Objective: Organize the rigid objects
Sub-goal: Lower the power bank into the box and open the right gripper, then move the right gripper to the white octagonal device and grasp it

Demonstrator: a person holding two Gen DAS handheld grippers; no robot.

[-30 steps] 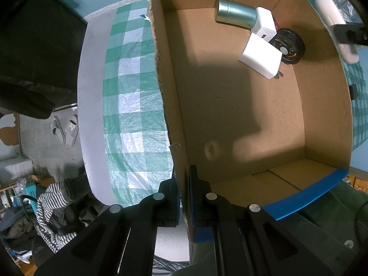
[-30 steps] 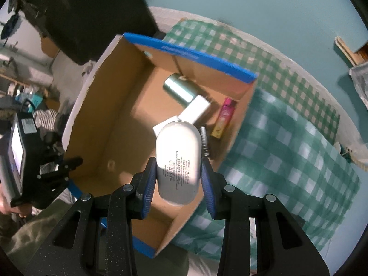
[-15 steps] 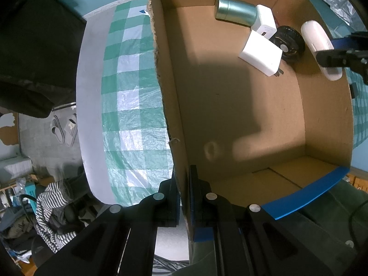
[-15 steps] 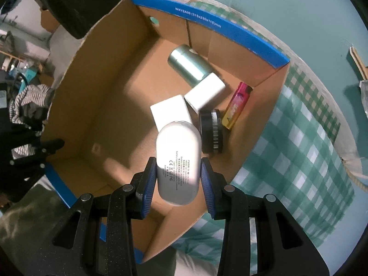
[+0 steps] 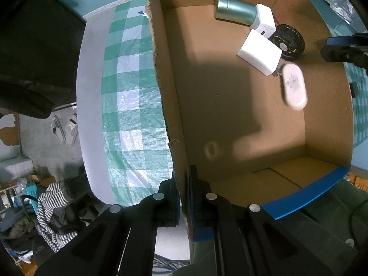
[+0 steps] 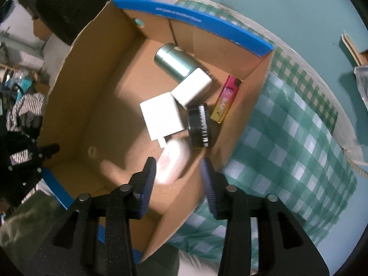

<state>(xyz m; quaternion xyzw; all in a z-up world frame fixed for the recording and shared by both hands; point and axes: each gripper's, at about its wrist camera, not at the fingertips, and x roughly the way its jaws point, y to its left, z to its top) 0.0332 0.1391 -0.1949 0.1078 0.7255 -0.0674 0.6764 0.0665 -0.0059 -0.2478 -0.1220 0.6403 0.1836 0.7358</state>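
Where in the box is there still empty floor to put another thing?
The cardboard box has a wide bare floor from the wall clamped by the left claw across to the white oval case. The far corner is crowded: metal can, two white chargers, black round lens cap and pink lighter.

I can read nothing outright. White print runs along the blue band [image 6: 191, 20] on my box's [image 6: 110, 105] far rim, at about twelve o'clock, too blurred to spell. The white oval case [image 5: 294, 87] carries dark small print, smeared. The pink lighter [image 6: 226, 99] bears lettering I cannot make out.
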